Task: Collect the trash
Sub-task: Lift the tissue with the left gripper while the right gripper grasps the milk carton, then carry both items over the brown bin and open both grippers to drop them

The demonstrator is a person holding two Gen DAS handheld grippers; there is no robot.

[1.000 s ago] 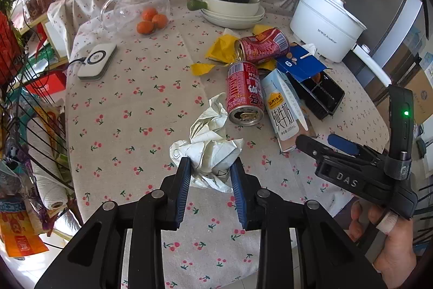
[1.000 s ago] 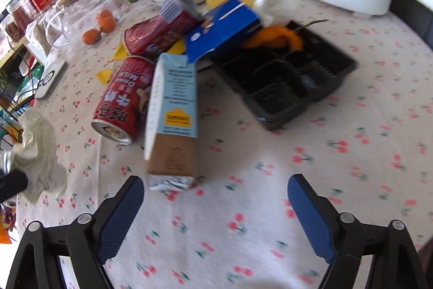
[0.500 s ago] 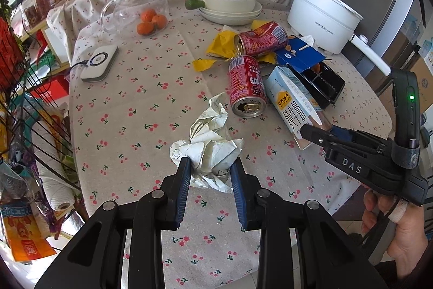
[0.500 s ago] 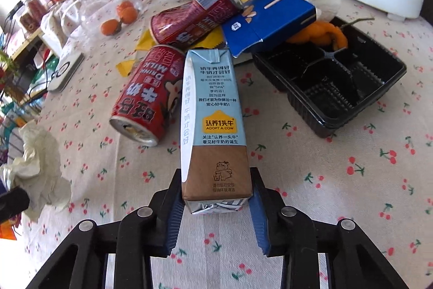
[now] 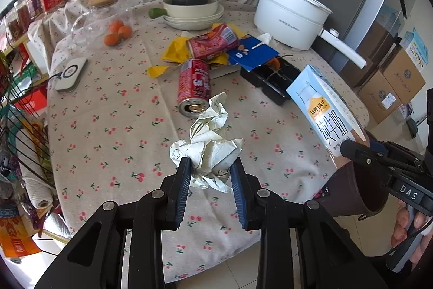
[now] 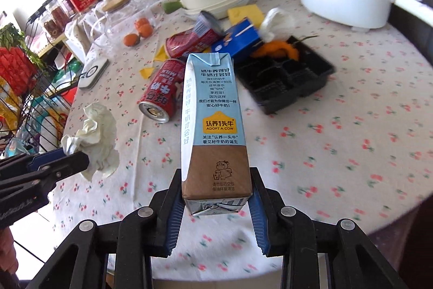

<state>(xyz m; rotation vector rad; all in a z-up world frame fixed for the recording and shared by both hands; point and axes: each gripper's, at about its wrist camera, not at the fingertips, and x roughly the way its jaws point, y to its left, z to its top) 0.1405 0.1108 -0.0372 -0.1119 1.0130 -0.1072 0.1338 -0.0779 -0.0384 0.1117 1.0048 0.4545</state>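
At the counter edge | my left gripper pinches crumpled paper | right gripper clamps milk carton | only left view shows brown bin under carton.

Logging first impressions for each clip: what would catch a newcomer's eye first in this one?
Most striking is the pale blue milk carton, clamped at its brown end in the right gripper and filling the middle of the right wrist view. Next comes the crumpled white paper pinched in the left gripper near the table's front edge. Beyond it lie two red cans among yellow scraps.
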